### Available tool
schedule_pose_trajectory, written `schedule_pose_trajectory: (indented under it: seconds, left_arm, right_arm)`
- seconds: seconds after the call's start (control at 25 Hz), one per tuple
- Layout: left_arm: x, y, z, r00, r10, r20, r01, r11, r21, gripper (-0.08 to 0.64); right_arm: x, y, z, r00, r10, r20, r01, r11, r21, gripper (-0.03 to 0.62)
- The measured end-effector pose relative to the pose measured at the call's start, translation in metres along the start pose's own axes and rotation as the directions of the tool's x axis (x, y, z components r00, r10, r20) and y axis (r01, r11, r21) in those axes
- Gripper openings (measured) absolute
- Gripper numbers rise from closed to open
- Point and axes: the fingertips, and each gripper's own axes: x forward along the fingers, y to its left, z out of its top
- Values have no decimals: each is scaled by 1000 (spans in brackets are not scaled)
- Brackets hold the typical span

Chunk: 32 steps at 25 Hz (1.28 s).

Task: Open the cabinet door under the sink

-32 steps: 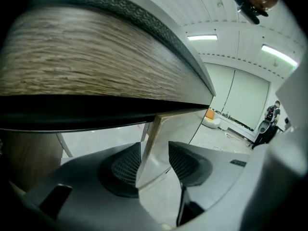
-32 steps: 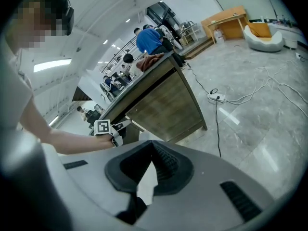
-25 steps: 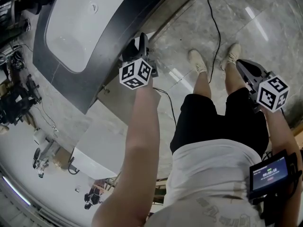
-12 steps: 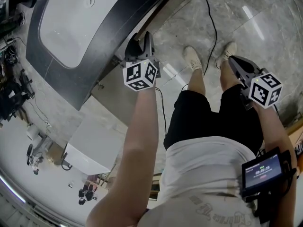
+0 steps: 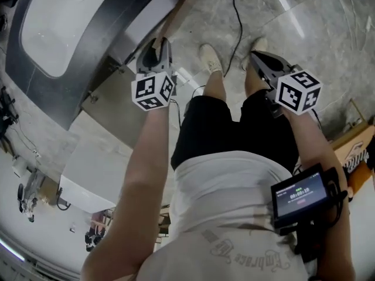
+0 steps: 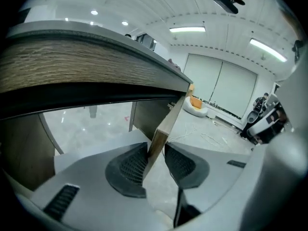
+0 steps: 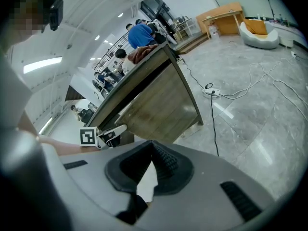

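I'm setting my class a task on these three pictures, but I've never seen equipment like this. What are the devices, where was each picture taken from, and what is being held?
A person stands at a white sink basin set in a dark countertop, holding a grey two-jaw gripper in each hand. The black-and-white patterned cubes belong to the grippers. The head view looks down from the person's head at their arms, legs and the grey marble floor. Each gripper view looks along one gripper's jaws. On the left gripper the jaws have just been closing and now pinch the edge of the light wooden cabinet door, which stands partly open. The right gripper hangs beside the person's leg, jaws shut and empty.
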Motion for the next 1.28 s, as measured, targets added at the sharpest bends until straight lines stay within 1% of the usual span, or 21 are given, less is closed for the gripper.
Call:
schedule_pose_trajectory:
  seconds: [0.08, 0.12, 0.2, 0.28, 0.48, 0.6, 0.72, 0.88, 1.12, 1.2, 1.28]
  left_arm:
    - [-1, 3, 1, 999, 18, -32, -16, 998, 65, 109]
    - [-2, 2, 0, 999, 34, -43, -30, 996, 80, 106]
    - [-3, -1, -1, 998, 45, -48, -42, 996, 80, 104]
    - [-3, -7, -4, 998, 36, -51, -32, 996, 81, 103]
    - [-5, -27, -21, 994, 24, -104, -9, 989, 147, 89]
    - [-8, -35, -32, 991, 22, -132, -2, 988, 154, 83]
    - [-10, -34, -38, 990, 30, -141, -8, 988, 155, 81]
    - [-13, -19, -37, 986, 68, -149, -45, 987, 153, 78]
    - [-21, -17, -44, 981, 97, -167, -74, 987, 140, 77]
    - [-18, -38, -46, 979, 116, -166, -94, 987, 133, 75]
    - [-13, -80, -51, 979, 121, -167, -100, 987, 128, 75]
  right_arm:
    - [3, 1, -2, 1000, 3, 11, -3, 1000, 16, 14]
    - [2, 1, -4, 1000, 2, 10, -3, 1000, 21, 14]
    - [-1, -1, -5, 1000, -2, 4, 2, 1000, 22, 14]
    - [-4, -3, -4, 1000, -7, 7, 7, 1000, 23, 14]
    - [-8, -10, -8, 1000, -18, 24, 17, 999, 40, 14]
    - [-9, -10, -13, 1000, -21, 20, 20, 999, 45, 14]
    - [-8, -9, -16, 1000, -17, 16, 16, 999, 42, 14]
    - [-5, -9, -16, 1000, -12, 14, 12, 999, 36, 14]
    - [-10, -8, -30, 999, 18, -46, -18, 1000, 1, 14]
    - [-27, -21, -35, 998, 35, -59, -36, 999, -10, 14]
    - [-58, -46, -40, 997, 47, -67, -48, 999, -19, 14]
